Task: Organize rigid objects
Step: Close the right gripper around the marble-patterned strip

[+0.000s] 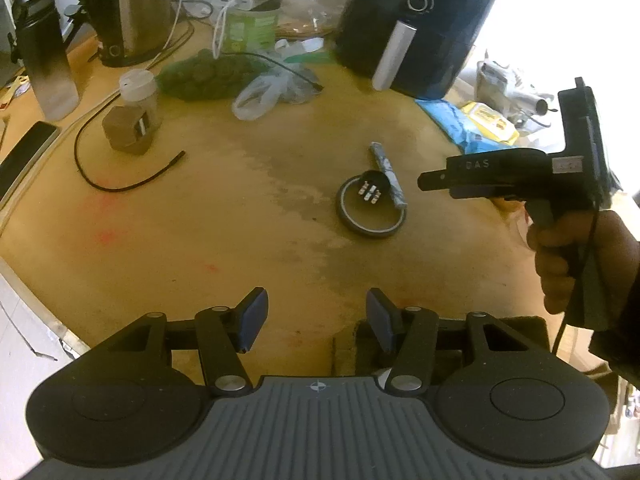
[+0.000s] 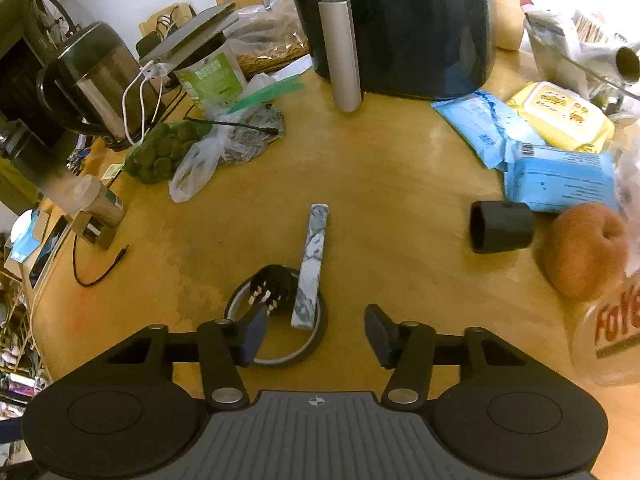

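**Tape ring, marbled bar and black adapter grouped on a worn wooden table**

A flat black ring of tape (image 2: 276, 334) with a pale inner lining lies on the yellow-brown wooden tabletop (image 2: 400, 208). A slim rectangular bar with a grey-white marbled finish (image 2: 310, 264) lies across the ring's right rim, its far end pointing toward the back of the table. Propped on the ring's far edge, just beside the bar, is a small rounded black plug adapter (image 2: 272, 284) with short pale metal pins facing up.

The right gripper (image 2: 316, 332) hangs just above this group; its jaws stand apart with nothing pressed between them, its left blue-grey pad (image 2: 252, 334) over the ring's interior and the other over bare wood. The left gripper (image 1: 316, 320) sits nearer the table edge, jaws likewise apart and empty, over wood whose varnish is dull and patchy.

To the right lies a stubby black matte sleeve with an open rounded mouth (image 2: 500, 226), beside a rough brown round fruit (image 2: 584, 250). Behind them are soft blue (image 2: 560, 178) and yellow (image 2: 560, 116) wipe packs. At the back stands a glossy black rounded air fryer with a brushed silver handle (image 2: 400, 28); to the left, a steel and black kettle (image 2: 96, 80), a green-labelled tub (image 2: 212, 78), crumpled clear plastic bags (image 2: 200, 160) and a thin black cable (image 2: 100, 268).
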{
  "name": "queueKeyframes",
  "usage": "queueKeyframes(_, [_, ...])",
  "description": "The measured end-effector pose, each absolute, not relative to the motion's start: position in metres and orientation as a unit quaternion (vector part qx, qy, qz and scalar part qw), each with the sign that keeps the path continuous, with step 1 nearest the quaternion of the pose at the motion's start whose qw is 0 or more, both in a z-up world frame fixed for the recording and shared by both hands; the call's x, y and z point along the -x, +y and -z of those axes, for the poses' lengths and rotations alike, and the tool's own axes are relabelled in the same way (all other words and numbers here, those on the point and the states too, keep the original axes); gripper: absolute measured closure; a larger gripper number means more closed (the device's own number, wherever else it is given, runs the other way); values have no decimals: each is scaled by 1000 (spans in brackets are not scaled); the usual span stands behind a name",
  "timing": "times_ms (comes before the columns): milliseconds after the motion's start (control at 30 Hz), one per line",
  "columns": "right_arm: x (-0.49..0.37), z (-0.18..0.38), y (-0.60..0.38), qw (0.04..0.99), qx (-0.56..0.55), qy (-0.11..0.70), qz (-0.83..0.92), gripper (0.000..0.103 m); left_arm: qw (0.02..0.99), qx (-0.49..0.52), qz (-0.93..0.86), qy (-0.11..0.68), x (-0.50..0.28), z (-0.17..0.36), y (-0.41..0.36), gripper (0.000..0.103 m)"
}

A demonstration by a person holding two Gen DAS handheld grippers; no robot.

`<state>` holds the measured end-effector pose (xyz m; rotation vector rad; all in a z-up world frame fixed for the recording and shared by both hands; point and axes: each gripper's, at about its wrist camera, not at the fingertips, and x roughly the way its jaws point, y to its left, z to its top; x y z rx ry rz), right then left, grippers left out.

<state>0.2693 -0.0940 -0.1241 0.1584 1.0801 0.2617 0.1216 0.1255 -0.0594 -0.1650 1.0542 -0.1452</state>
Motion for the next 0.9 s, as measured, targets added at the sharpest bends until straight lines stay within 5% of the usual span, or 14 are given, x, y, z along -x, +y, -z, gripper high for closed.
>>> queueKeyframes(667, [-331, 171, -65, 844, -58, 520, -120, 70, 854, 101, 0, 510, -116, 61, 167, 49])
queueKeyframes(900, [-334, 182, -60, 838, -59, 532, -106, 86, 853, 105, -9, 511, -117, 61, 170, 49])
